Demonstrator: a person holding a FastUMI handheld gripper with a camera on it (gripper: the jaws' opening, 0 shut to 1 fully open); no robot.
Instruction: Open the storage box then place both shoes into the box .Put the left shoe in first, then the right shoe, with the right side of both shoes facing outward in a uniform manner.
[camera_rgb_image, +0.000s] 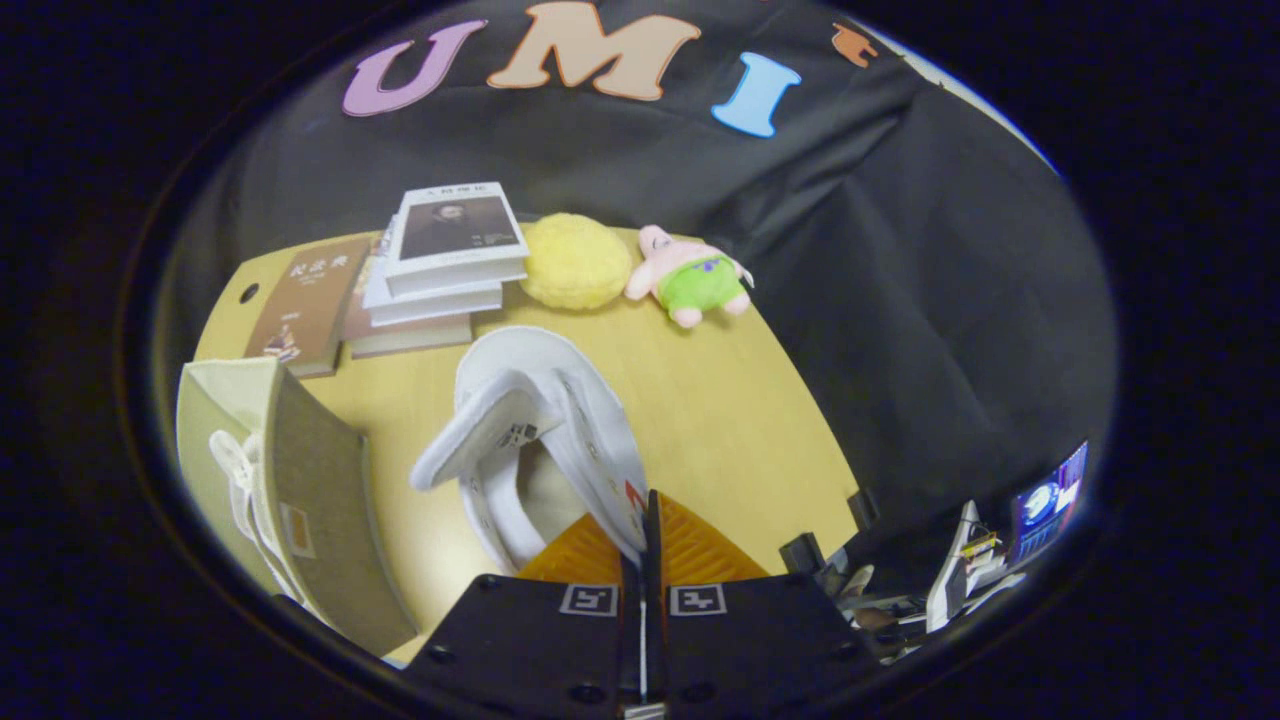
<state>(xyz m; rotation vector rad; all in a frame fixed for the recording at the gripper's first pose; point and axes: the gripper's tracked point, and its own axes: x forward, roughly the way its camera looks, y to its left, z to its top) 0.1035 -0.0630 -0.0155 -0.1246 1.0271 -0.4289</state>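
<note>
Your gripper (645, 520) pinches the collar rim of the white sneaker (545, 440), which hangs just right of the open storage box (310, 500); it's light and floppy, so hold firmly.

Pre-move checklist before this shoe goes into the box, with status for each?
1. Grip: tool shut on the white shoe, fingers pinching its side wall near the heel. Ok.
2. Box open: flap stands up and the inside shows. Ok.
3. First shoe in: white laces show inside the box; whether it is the left shoe, cannot tell.
4. Held shoe's orientation: toe points away from the tool, tongue flipped up; which side faces outward, cannot tell.
5. Path to box: bare table between shoe and box; books, the yellow cushion and plush sit beyond. Ok.
</note>
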